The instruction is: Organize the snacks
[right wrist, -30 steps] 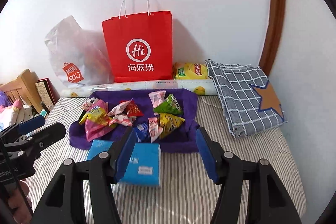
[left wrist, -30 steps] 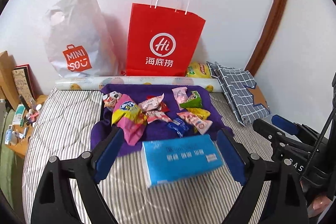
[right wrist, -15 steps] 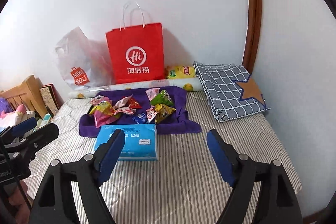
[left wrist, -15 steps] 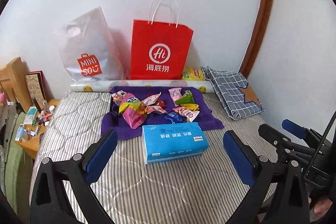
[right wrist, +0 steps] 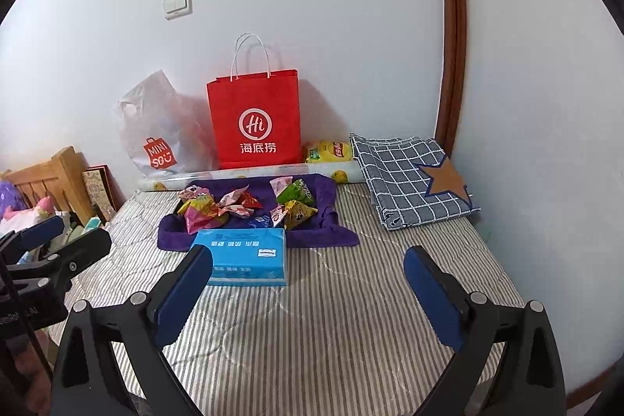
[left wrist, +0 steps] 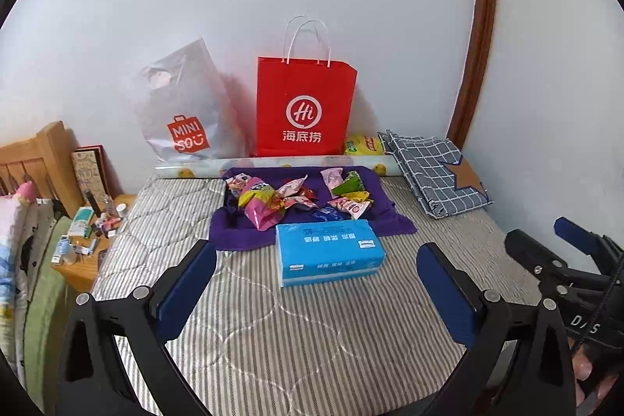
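Observation:
Several colourful snack packets (left wrist: 296, 197) (right wrist: 241, 205) lie piled on a purple cloth (left wrist: 386, 221) (right wrist: 323, 236) on the striped bed. A blue tissue pack (left wrist: 327, 252) (right wrist: 245, 256) lies in front of the cloth. My left gripper (left wrist: 318, 279) is open and empty, held back from the tissue pack above the bed. My right gripper (right wrist: 308, 283) is open and empty, to the right of the tissue pack. A red paper bag (left wrist: 304, 108) (right wrist: 257, 119) stands against the wall behind the snacks.
A white Miniso plastic bag (left wrist: 183, 112) (right wrist: 156, 131) leans left of the red bag. A yellow chip bag (right wrist: 327, 151), a printed roll (left wrist: 195, 168) and a folded checked cloth (left wrist: 436, 174) (right wrist: 413, 174) lie at the back. A cluttered wooden bedside table (left wrist: 85, 232) stands left.
Both grippers have pulled back and risen from the snacks and tissue pack, so the objects look smaller and farther. Both jaws have opened wider. Nothing on the bed has moved.

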`<state>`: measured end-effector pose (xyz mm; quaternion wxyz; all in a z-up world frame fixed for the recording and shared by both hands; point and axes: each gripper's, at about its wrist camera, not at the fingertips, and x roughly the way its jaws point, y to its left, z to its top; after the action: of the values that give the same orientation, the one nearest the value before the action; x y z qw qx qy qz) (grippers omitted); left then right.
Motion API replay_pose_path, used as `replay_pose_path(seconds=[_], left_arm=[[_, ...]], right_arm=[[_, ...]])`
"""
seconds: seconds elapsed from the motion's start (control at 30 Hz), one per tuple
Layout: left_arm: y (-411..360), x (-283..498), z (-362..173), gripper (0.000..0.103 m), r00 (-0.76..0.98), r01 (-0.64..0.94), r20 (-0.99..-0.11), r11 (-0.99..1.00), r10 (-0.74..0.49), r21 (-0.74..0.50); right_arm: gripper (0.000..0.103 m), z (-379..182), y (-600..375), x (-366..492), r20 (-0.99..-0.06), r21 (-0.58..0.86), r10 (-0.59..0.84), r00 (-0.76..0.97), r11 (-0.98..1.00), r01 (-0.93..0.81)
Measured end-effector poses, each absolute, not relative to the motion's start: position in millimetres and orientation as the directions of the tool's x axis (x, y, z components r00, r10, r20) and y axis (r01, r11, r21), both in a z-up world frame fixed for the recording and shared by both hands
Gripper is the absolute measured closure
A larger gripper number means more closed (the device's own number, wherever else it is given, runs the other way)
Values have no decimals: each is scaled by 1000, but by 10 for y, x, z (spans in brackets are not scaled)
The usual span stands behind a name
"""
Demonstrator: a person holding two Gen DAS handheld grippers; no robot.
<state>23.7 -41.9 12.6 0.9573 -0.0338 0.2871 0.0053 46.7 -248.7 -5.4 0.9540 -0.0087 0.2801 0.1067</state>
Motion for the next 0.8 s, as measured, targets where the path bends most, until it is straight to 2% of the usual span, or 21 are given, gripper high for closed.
replay_pose_path(seconds=[0.8], left_arm=[[-424,41,182,2,848,-56,-530,997,23,-45]], right_arm=[[3,-6,-2424,217,-517,2,186,836,976,-216]])
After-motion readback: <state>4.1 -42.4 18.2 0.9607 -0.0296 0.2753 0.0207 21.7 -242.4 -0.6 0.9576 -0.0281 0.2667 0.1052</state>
